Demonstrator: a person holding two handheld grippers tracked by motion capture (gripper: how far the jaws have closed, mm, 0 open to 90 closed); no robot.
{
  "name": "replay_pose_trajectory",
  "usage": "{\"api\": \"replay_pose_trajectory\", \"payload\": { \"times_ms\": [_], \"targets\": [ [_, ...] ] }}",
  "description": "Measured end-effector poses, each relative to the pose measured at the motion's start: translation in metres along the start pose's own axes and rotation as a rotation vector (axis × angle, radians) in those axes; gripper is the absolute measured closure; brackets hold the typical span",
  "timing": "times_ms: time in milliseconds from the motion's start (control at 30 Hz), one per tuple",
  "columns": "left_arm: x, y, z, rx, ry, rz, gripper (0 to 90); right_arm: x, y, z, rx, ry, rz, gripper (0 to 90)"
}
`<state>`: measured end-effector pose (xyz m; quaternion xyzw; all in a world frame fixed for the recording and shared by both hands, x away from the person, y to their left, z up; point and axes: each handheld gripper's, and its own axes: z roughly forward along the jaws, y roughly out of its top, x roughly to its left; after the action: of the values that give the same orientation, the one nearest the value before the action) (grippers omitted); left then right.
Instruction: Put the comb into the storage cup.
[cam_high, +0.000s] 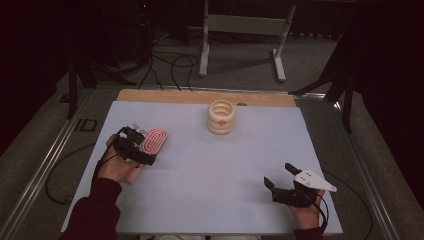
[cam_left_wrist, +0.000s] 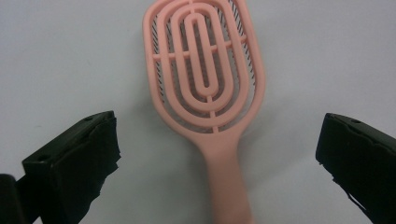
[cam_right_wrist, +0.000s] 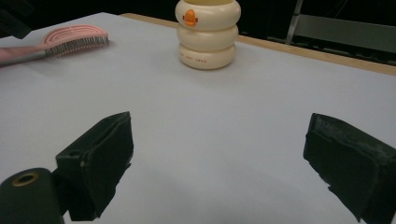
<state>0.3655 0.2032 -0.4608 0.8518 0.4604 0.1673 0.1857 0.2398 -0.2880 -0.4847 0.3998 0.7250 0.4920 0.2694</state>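
Left gripper positioned over hairbrush handle, pre-grasp stage.

The table (cam_high: 210, 170), covered by a pale sheet, carried two items: a cream ringed holder (cam_high: 221, 117) with an orange mark at the far centre, and a pink hairbrush (cam_left_wrist: 210, 88) near the left edge, lying flat with bristles down and well apart from the holder. The left gripper (cam_left_wrist: 217, 154) hovered above the brush, jaws released and spread wide on either side of the handle, touching nothing. The right gripper (cam_high: 281, 176) rested near the right front of the sheet, jaws likewise released and empty. Judged step: approach for pickup. The next move would call for lowering until the jaws straddle the handle, then closing squarely across it.
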Motion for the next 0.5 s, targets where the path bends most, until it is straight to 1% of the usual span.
{"api": "replay_pose_trajectory", "payload": {
  "times_ms": [67, 233, 267, 433, 500],
  "targets": [
    [0.0, 0.001, 0.002, 0.021, -0.003, 0.003, 0.1, 0.0, 0.0, 0.0, 0.001, -0.001, 0.0, 8.5],
    [0.002, 0.002, 0.009, 0.079, -0.013, -0.015, 0.1, 0.0, 0.0, 0.0, 0.002, 0.001, 0.001, 8.5],
    [0.003, 0.002, 0.011, 0.092, -0.01, -0.018, 0.1, 0.0, 0.0, 0.0, 0.002, 0.002, 0.001, 8.4],
    [0.004, 0.003, 0.017, 0.141, -0.007, -0.049, 0.2, -0.001, 0.0, 0.0, 0.004, 0.001, 0.001, 8.4],
    [0.005, 0.003, 0.019, 0.15, -0.013, -0.058, 0.7, -0.001, 0.0, 0.0, 0.004, 0.0, 0.002, 8.4]
  ]
}}
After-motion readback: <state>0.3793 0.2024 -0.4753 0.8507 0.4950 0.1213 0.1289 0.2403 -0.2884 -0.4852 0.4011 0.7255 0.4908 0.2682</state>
